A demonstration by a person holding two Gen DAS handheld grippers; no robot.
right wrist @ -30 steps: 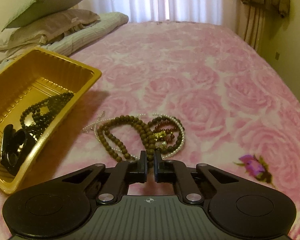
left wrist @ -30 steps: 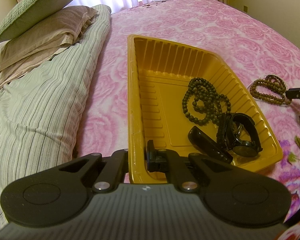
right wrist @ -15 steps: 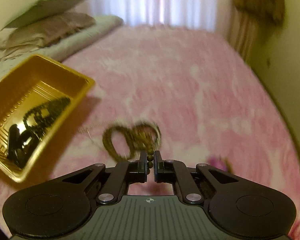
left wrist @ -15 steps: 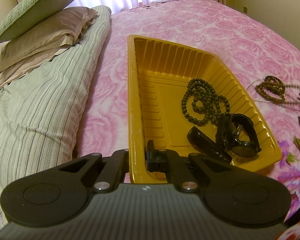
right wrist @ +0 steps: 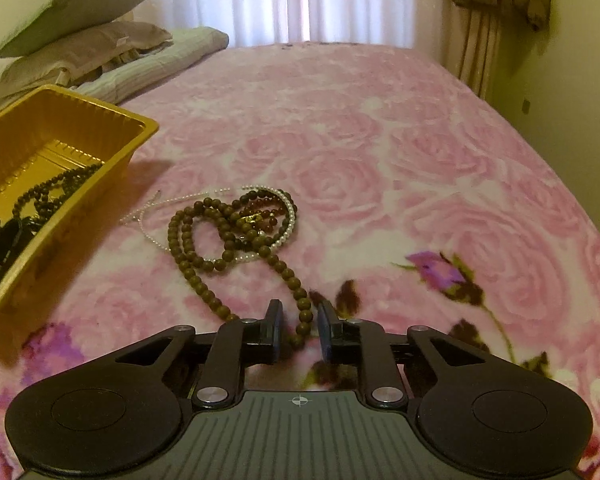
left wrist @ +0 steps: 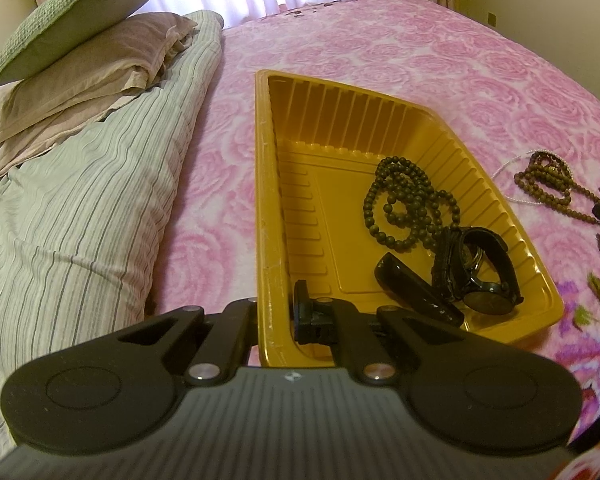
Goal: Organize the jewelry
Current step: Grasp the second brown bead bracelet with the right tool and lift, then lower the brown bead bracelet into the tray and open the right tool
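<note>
A yellow plastic tray (left wrist: 266, 208) lies on the pink bed. My left gripper (left wrist: 278, 320) is shut on the tray's near left rim. Inside lie a dark bead necklace (left wrist: 404, 204), a black watch (left wrist: 476, 268) and a black band (left wrist: 416, 294). The tray also shows in the right wrist view (right wrist: 100, 136). My right gripper (right wrist: 299, 330) is open, with a strand of the brown bead necklace (right wrist: 198, 240) lying between its fingers on the bed. A pearl strand (right wrist: 288, 216) and reddish beads (right wrist: 268, 210) are tangled with it.
Stacked pillows (left wrist: 80, 52) and a striped quilt (left wrist: 80, 208) lie left of the tray. Curtains (right wrist: 300, 0) and a wall close the far side. The rose-patterned blanket (right wrist: 420, 160) stretches to the right.
My right gripper pulled back toward me, dragging a brown bead strand out of the pile, then opened and let it go. The left gripper and tray have stayed put.
</note>
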